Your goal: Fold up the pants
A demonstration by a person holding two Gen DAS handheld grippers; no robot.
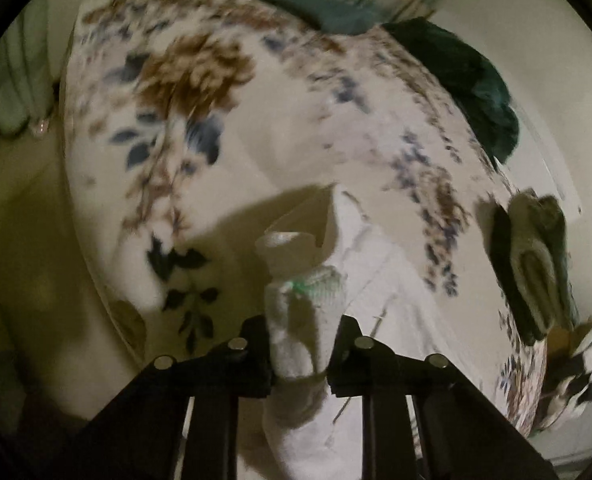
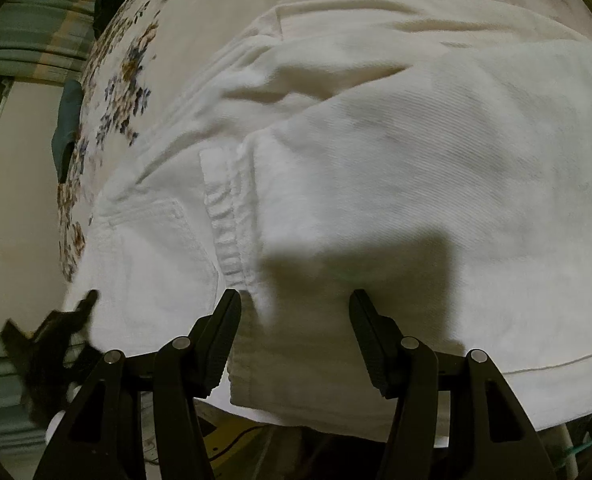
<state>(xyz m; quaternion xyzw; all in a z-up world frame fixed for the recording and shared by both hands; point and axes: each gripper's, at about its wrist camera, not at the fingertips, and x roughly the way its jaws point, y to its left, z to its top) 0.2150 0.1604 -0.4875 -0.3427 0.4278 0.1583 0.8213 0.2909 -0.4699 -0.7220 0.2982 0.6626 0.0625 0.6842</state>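
Note:
White pants (image 2: 376, 140) lie spread on a floral bedspread (image 2: 116, 80), with a back pocket and a ribbed seam at the left. My right gripper (image 2: 295, 304) is open just above the near edge of the pants, its jaws wide apart and holding nothing. My left gripper (image 1: 301, 332) is shut on a bunched fold of the white pants (image 1: 300, 312) and holds it lifted above the floral bedspread (image 1: 176, 100). The rest of the pants trails down to the right below the left jaws.
Dark green clothes (image 1: 476, 80) and a teal folded cloth (image 1: 320, 4) lie at the bed's far edge. A rolled green and cream garment (image 1: 536, 260) and a checkered item (image 1: 580, 364) sit at the right. The left gripper (image 2: 52, 340) shows at the pants' left corner.

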